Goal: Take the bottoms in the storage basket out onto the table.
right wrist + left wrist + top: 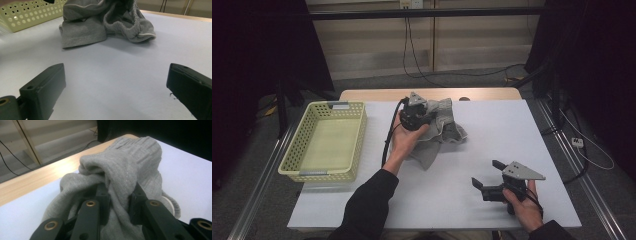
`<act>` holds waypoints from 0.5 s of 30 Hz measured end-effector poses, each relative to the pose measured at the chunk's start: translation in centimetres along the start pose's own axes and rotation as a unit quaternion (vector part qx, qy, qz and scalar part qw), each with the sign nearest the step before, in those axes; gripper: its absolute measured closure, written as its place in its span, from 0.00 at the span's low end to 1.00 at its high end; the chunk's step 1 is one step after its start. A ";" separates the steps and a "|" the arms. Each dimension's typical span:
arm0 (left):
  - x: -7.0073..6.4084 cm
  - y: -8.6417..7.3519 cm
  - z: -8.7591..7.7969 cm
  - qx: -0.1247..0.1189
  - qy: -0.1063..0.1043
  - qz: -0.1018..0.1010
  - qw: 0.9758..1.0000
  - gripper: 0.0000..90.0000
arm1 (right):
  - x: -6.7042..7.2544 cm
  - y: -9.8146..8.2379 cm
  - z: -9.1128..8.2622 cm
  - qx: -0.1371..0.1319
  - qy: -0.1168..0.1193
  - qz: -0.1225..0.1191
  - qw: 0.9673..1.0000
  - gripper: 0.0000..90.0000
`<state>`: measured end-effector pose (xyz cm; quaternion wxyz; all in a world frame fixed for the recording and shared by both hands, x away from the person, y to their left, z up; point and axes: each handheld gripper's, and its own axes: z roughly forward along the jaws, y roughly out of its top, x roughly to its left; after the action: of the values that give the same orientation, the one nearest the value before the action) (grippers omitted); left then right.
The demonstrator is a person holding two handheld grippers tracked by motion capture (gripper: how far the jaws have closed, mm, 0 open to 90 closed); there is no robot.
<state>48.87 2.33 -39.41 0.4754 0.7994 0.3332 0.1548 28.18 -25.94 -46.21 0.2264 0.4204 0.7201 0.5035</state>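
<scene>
- Pinching a bunched fold of the grey knitted garment (130,170), the left gripper (117,195) has its two black jaws pressed into the cloth from either side.
- Ahead of those jaws the ribbed cuff end rises in a hump, and the rest of the cloth spills down around and under them onto the white table (492,130).
- Left of this gripper, seen from above, stands the pale yellow basket (357,130), near but apart.
- Nearer the person, the right gripper (490,174) rests low over bare table, jaws spread wide with nothing between them.
- Beyond its jaws, well apart, lies the garment.
</scene>
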 end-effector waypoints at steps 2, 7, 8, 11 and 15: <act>0.1 -0.2 0.2 0.003 0.001 0.000 1.000 0.82 | 0.0 0.0 0.0 0.000 0.000 -0.001 1.000 0.02; 0.3 -0.6 0.5 0.013 0.007 0.005 1.000 0.81 | 0.0 0.0 0.0 0.000 0.000 0.001 1.000 0.02; 0.3 -0.6 0.5 0.013 0.006 0.003 1.000 0.81 | 0.0 0.0 0.0 0.000 0.000 0.000 1.000 0.03; 0.2 -0.8 0.8 0.021 0.004 0.009 1.000 0.80 | 0.0 0.0 0.0 0.000 0.000 0.000 1.000 0.03; 0.1 -1.3 1.2 0.027 0.002 0.011 1.000 0.79 | 0.0 0.0 0.0 0.000 0.000 0.001 1.000 0.03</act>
<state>49.13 1.97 -41.12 0.4511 0.8155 0.3289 0.1525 28.18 -25.92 -46.22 0.2256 0.4209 0.7197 0.5039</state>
